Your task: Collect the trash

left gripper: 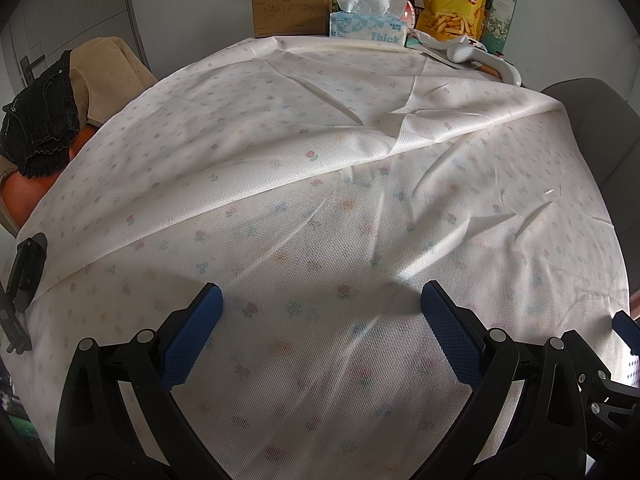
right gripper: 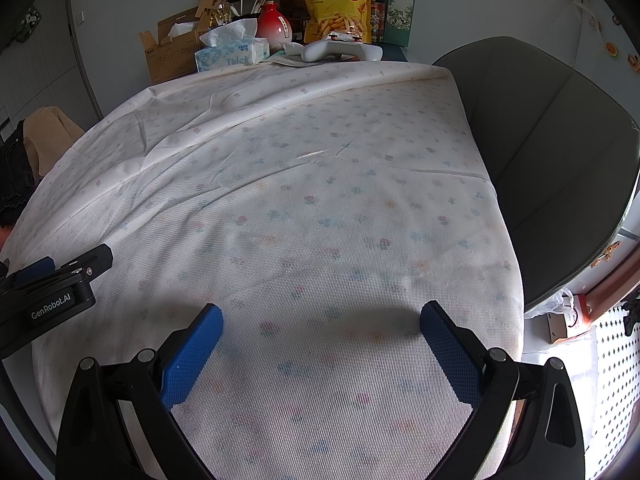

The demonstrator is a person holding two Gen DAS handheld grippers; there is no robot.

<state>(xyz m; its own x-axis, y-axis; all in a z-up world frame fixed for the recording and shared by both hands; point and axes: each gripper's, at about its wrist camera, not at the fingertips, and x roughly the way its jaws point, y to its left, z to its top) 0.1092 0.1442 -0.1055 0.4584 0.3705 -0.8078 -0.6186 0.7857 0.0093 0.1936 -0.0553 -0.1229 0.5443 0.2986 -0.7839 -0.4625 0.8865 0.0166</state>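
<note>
- The left gripper hovers over the near part of the tabletop, its blue fingers wide apart and holding nothing.
- The right gripper hovers in the same way near the right edge of the tabletop, also spread apart and empty. The left one shows at the left border of its view, so the two are side by side.
- A thin flowered cloth covers the tabletop. It is doubled over itself, with a fold line running across the middle, and it is creased in several places.
- I cannot see any clear piece of trash on the open cloth. The only candidates are at the far edge: some flat paper lies under a white handheld device, and it is too small to say what it is.
- Also at the far edge stand an open cardboard box, a tissue box, a red vase, a yellow snack bag and a green carton. They are pushed against the wall, probably to keep the middle free.
- A grey chair stands at the right side; a chair with clothes is at the left side.
- My judgement: the search for trash is just starting, and both grippers stay apart so that they are ready to grasp.
- A plastic bag is on the floor, beyond the right edge; maybe it receives the trash, but I cannot tell.
</note>
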